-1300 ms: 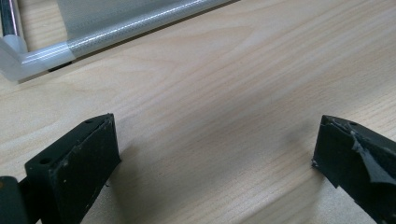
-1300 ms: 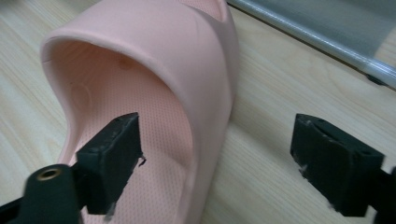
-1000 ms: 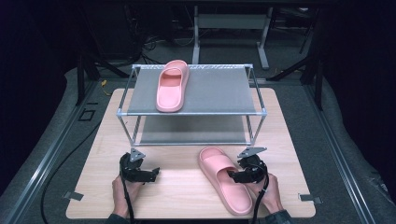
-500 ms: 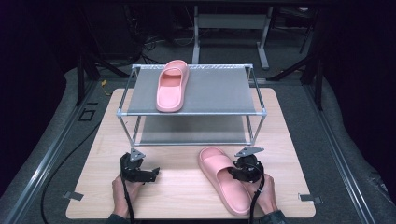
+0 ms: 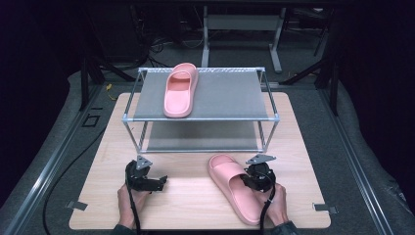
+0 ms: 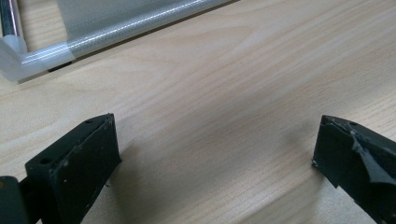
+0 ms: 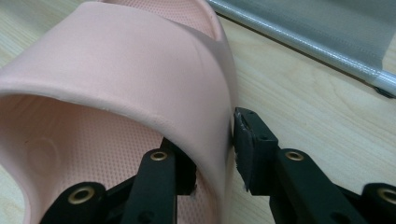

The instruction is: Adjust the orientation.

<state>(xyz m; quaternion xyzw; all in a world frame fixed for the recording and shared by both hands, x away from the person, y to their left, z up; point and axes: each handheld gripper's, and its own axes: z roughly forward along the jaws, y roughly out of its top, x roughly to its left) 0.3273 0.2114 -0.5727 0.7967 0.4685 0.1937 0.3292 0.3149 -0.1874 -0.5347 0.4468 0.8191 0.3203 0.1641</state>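
Grasping is the step: right gripper (image 7: 212, 154) has just been closing on the slipper (image 7: 140, 79) strap, left gripper (image 6: 215, 158) open; next, lift to the rack (image 5: 200, 119).

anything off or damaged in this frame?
One oddity: the pad on a left gripper finger is torn, a grey flap peeling off its face. The slipper on the table lies angled beside the rack, its strap wall between the right gripper fingers, which have just been closing.
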